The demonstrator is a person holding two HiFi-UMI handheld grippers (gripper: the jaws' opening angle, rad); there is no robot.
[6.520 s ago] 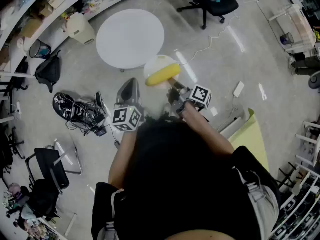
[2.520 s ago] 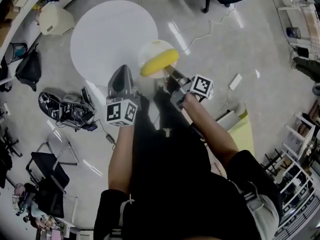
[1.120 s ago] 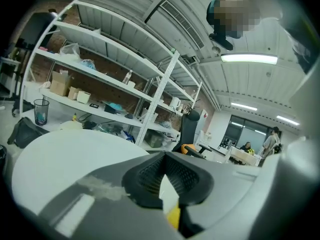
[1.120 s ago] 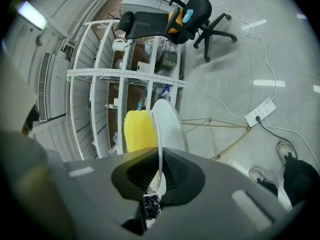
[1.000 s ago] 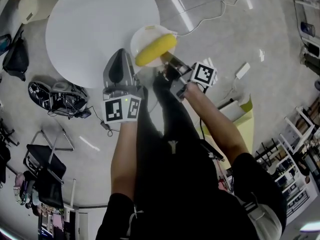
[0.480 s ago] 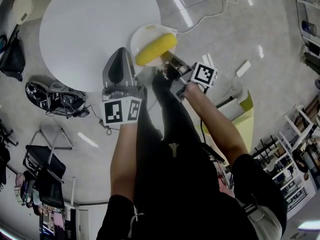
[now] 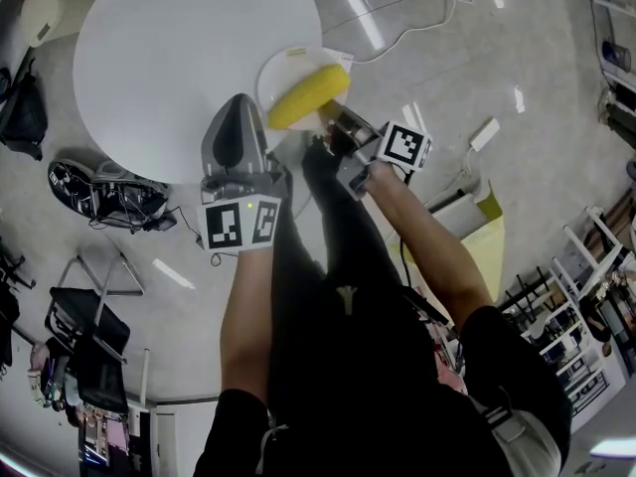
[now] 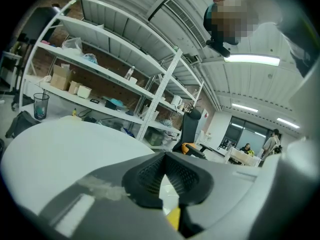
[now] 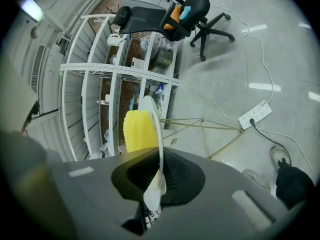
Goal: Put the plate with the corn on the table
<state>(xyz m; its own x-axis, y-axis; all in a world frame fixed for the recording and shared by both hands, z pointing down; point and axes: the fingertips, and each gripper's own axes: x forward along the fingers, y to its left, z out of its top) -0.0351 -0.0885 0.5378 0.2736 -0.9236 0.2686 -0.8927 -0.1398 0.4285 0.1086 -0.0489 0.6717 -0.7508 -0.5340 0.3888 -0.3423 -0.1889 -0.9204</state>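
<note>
A white plate [image 7: 282,68] carrying a yellow corn cob [image 7: 308,95] hangs over the right edge of the round white table [image 7: 169,58]. My right gripper [image 7: 335,119] is shut on the plate's near rim. In the right gripper view the plate [image 9: 156,129] stands edge-on between the pads, with the corn [image 9: 137,129] to its left. My left gripper [image 7: 236,112] hovers beside the plate over the table's near edge, jaws together and empty. In the left gripper view the tabletop [image 8: 60,144] spreads out beyond the left gripper [image 8: 165,156].
A tangle of cables and a bag [image 7: 94,192] lie on the floor left of the table. To the right lie a power strip [image 7: 484,134] and a yellow-green sheet [image 7: 487,256]. An office chair [image 9: 185,9] and metal shelves [image 9: 115,84] stand beyond.
The person has walked up to the table, and the plate has come from above the floor to above the table's edge. In the last second the plate has shifted only slightly.
</note>
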